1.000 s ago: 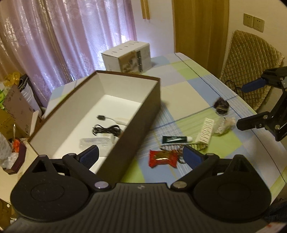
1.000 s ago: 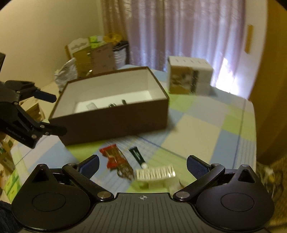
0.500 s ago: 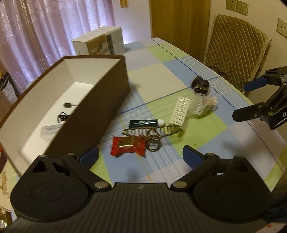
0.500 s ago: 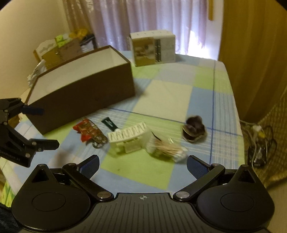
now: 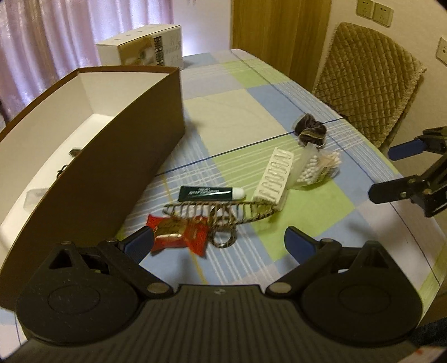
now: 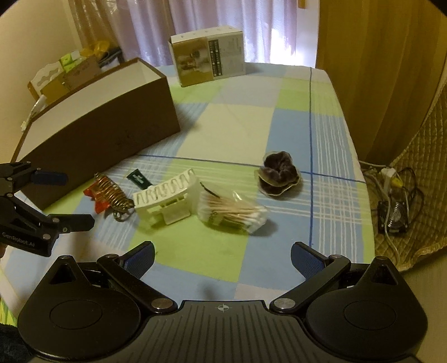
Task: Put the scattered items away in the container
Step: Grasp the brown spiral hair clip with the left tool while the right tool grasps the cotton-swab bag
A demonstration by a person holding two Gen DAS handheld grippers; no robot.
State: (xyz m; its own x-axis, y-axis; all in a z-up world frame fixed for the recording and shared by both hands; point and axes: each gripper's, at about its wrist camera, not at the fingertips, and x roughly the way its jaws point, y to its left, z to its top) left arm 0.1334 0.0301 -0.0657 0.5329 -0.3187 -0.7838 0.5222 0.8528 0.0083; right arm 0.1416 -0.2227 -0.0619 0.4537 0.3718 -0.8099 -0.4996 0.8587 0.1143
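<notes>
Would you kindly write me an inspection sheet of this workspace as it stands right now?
Surface: table under a checked cloth, blue, green and cream.
Job's things: open brown box at the left; on the cloth lie a red snack packet, a hair claw partly over it, a dark tube, a white plastic holder, a bag of cotton swabs and a dark scrunchie.
Clutter: printed carton at the far end.
Grippers: left gripper and right gripper both open, holding nothing.
Cables: power strip and leads on the floor at the right.
Surroundings: curtains, quilted chair.
</notes>
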